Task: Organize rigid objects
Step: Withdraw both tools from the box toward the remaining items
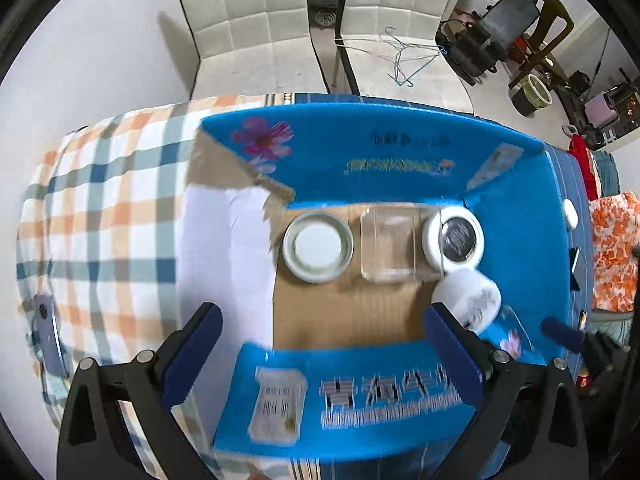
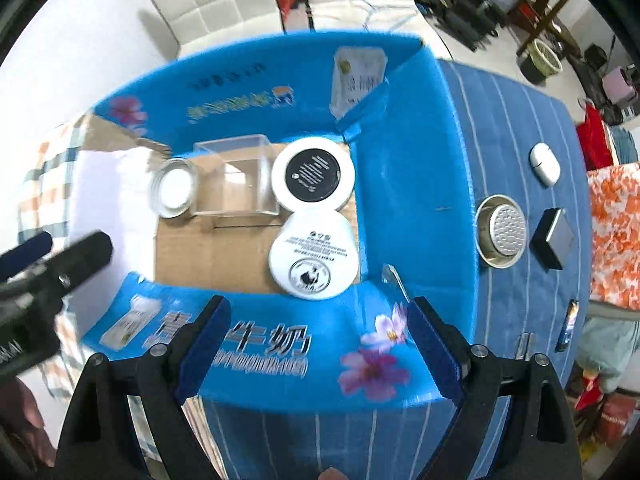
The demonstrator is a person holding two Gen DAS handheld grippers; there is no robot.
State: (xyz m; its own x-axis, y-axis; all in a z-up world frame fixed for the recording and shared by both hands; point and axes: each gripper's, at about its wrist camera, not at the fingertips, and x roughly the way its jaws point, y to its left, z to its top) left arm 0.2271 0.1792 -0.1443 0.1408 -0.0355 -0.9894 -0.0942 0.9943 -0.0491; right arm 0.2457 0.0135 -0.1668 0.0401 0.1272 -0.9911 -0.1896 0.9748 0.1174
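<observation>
Blue box (image 2: 404, 184) sits open on the surface, cardboard floor showing. Inside, along its far wall: glass jar (image 2: 175, 188), clear case (image 2: 236, 176), black-topped tin (image 2: 313, 173); white tin (image 2: 314, 258) just in front of that one. Left gripper (image 1: 322, 354) and right gripper (image 2: 318, 346) hang above the box, fingers wide open, nothing between them. Step looks like just after a drop-off. Still outside, right of box: metal strainer (image 2: 502, 231), dark block (image 2: 553, 238), white pod (image 2: 544, 162). Next move likely calls for the right gripper reaching for the strainer. Box flap shows "牛奶"; tin print is too blurred to read.
</observation>
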